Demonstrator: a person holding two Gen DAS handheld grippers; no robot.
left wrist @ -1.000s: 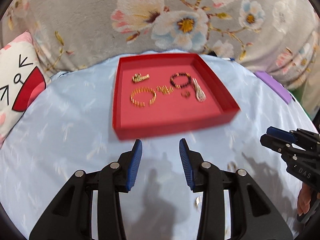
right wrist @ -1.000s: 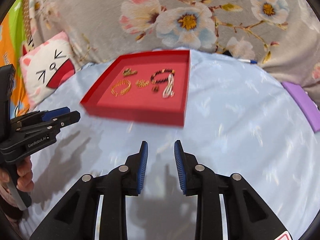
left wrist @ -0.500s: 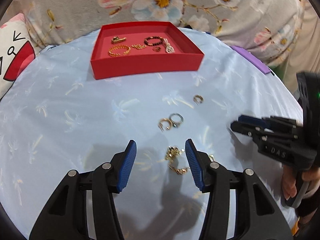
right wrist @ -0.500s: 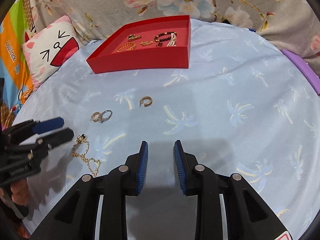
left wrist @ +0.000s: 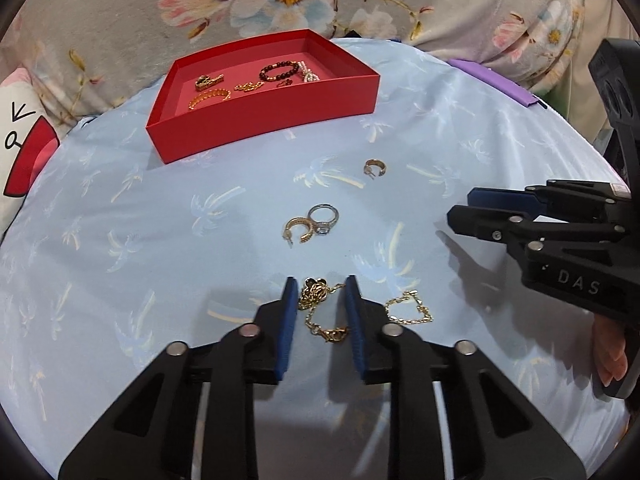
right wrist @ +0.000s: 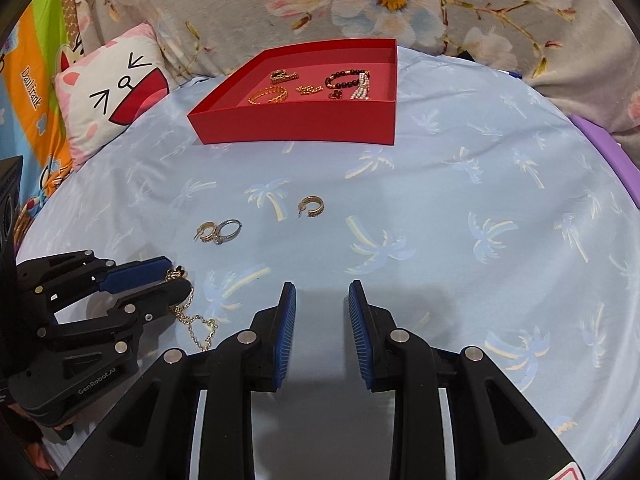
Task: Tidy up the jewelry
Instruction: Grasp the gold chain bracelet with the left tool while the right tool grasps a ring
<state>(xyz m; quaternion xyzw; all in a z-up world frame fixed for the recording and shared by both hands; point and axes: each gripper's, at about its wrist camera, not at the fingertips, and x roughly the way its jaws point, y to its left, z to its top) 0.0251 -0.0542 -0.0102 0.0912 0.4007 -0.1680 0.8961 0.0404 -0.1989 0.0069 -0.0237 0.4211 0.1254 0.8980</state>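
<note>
A gold chain bracelet with a flower charm (left wrist: 316, 294) lies on the blue cloth. My left gripper (left wrist: 319, 285) is open, its pads on either side of the charm; it also shows in the right wrist view (right wrist: 168, 276). My right gripper (right wrist: 322, 290) is open and empty over bare cloth, and appears at the right of the left wrist view (left wrist: 466, 206). A gold hoop earring (left wrist: 297, 230) touches a silver ring (left wrist: 324, 218); a second gold hoop (left wrist: 375, 168) lies farther off. A red tray (left wrist: 260, 114) holds several pieces of jewelry.
The table wears a light blue palm-print cloth (right wrist: 480, 200). A cat-face cushion (right wrist: 116, 92) lies at the left, a floral grey fabric (right wrist: 360, 0) behind, and a purple object (left wrist: 492, 80) at the right edge.
My left gripper has pulled back from the tray, come down over the gold bracelet and now straddles its charm. The right gripper also drew back and lowered.
</note>
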